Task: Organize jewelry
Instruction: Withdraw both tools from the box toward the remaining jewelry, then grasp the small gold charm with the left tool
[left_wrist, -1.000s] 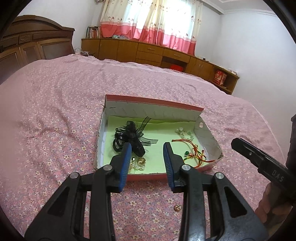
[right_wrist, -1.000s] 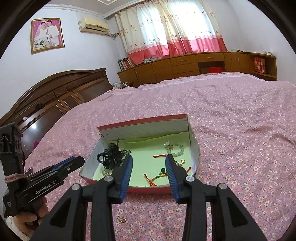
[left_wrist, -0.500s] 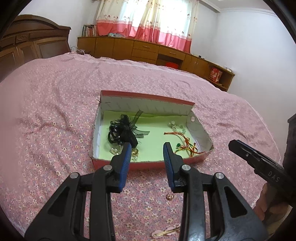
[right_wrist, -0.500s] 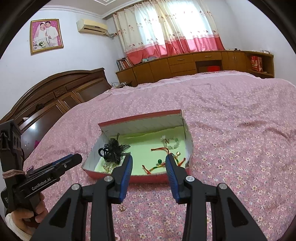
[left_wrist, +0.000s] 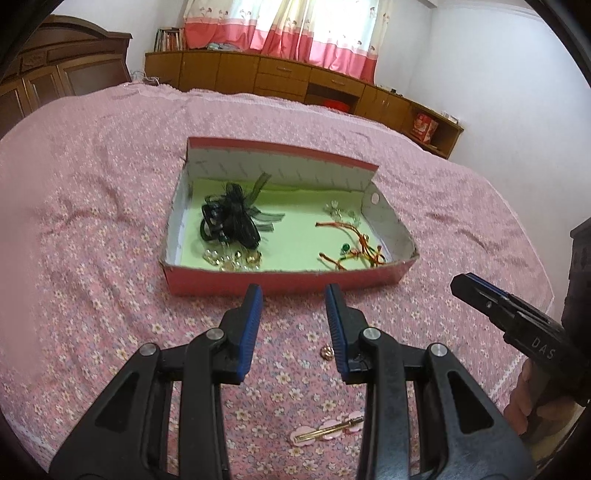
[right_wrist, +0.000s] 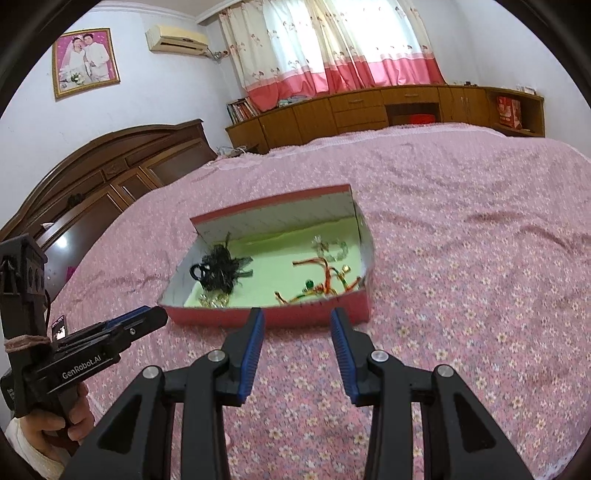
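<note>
Hovering empty with jaws apart, left hand-held gripper (left_wrist: 293, 295) and right hand-held gripper (right_wrist: 297, 319) face red box (left_wrist: 288, 282), ring (left_wrist: 327, 351) and hairpin (left_wrist: 328, 430) loose on bed (left_wrist: 92, 221) awaiting collection.

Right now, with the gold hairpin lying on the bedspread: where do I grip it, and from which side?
Likely the gold hairpin's thin bar, mid-length, between the pink flower ends. It lies flat on the bedspread, so come straight down, jaws across the bar. The left gripper is open and nearest.
</note>
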